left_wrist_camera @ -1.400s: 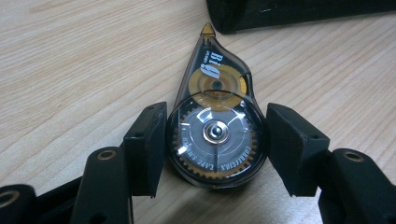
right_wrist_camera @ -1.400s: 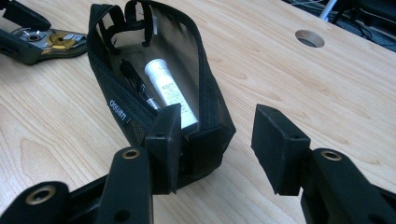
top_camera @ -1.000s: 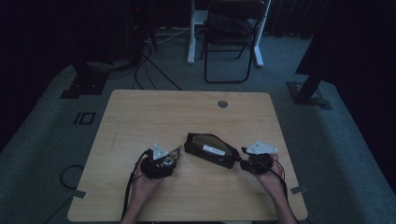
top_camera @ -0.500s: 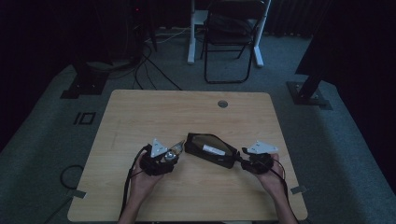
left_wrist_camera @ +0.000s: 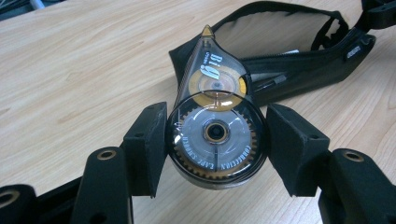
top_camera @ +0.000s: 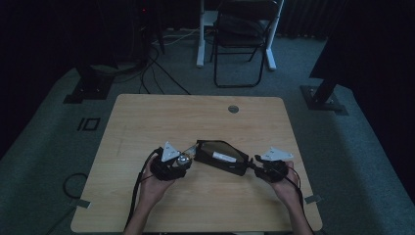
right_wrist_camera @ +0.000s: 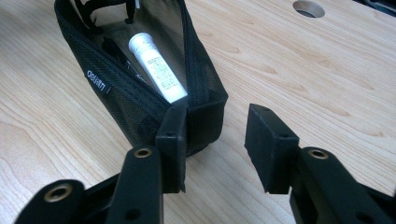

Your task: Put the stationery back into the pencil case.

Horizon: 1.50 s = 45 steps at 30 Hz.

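On the wooden worktop (top_camera: 147, 122), a black mesh pencil case (top_camera: 219, 156) lies unzipped just below the centre in the high view. The left gripper (top_camera: 182, 159), at about 9 o'clock from the case, has its fingers (left_wrist_camera: 148, 148) clamped on the round body of a clear correction-tape dispenser (left_wrist_camera: 215, 135); the dispenser's pointed tip aims toward the case's open mouth and is close to it. The right gripper (top_camera: 254, 165) sits at the case's 4 o'clock end. Its fingers have just been closing, yet they stand apart: one finger (right_wrist_camera: 172, 140) touches the end of the case, the other is clear of it. Inside the case, at 12 o'clock from that finger, lies a white tube (right_wrist_camera: 157, 66) with a printed label.
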Tool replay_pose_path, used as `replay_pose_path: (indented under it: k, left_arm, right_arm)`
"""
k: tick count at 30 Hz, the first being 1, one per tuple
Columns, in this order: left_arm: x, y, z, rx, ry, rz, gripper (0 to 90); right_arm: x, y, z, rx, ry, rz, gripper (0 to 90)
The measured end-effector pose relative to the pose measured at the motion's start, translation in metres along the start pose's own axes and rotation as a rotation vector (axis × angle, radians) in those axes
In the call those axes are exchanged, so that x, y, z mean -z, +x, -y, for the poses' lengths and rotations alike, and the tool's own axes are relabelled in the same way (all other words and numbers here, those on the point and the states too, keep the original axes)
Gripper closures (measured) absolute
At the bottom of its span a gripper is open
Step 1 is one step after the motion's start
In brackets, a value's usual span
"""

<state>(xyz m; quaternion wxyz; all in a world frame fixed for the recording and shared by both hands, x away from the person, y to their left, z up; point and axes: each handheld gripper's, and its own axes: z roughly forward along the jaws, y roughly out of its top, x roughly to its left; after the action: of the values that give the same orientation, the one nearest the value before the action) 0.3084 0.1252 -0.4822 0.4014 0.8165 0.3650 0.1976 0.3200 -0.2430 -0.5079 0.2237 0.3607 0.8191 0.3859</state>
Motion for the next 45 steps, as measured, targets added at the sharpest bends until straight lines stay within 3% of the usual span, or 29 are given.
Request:
replay_pose_path:
  k: [10, 23, 39, 45]
  left_arm:
    - [-0.005, -0.004, -0.010, -0.015, -0.022, 0.033, 41.6]
    - [-0.008, -0.005, -0.028, -0.063, -0.040, 0.074, 41.6]
    - [-0.016, -0.007, -0.047, -0.085, -0.078, 0.140, 41.6]
    - [-0.018, -0.006, -0.050, -0.092, -0.079, 0.143, 41.6]
  right_arm:
    - [-0.001, -0.004, 0.001, -0.013, 0.003, 0.010, 63.1]
    - [-0.002, -0.006, 0.001, -0.020, 0.004, 0.012, 63.1]
    - [-0.004, -0.014, 0.003, -0.035, 0.008, 0.031, 63.0]
    - [-0.005, -0.015, 0.003, -0.038, 0.009, 0.033, 63.0]
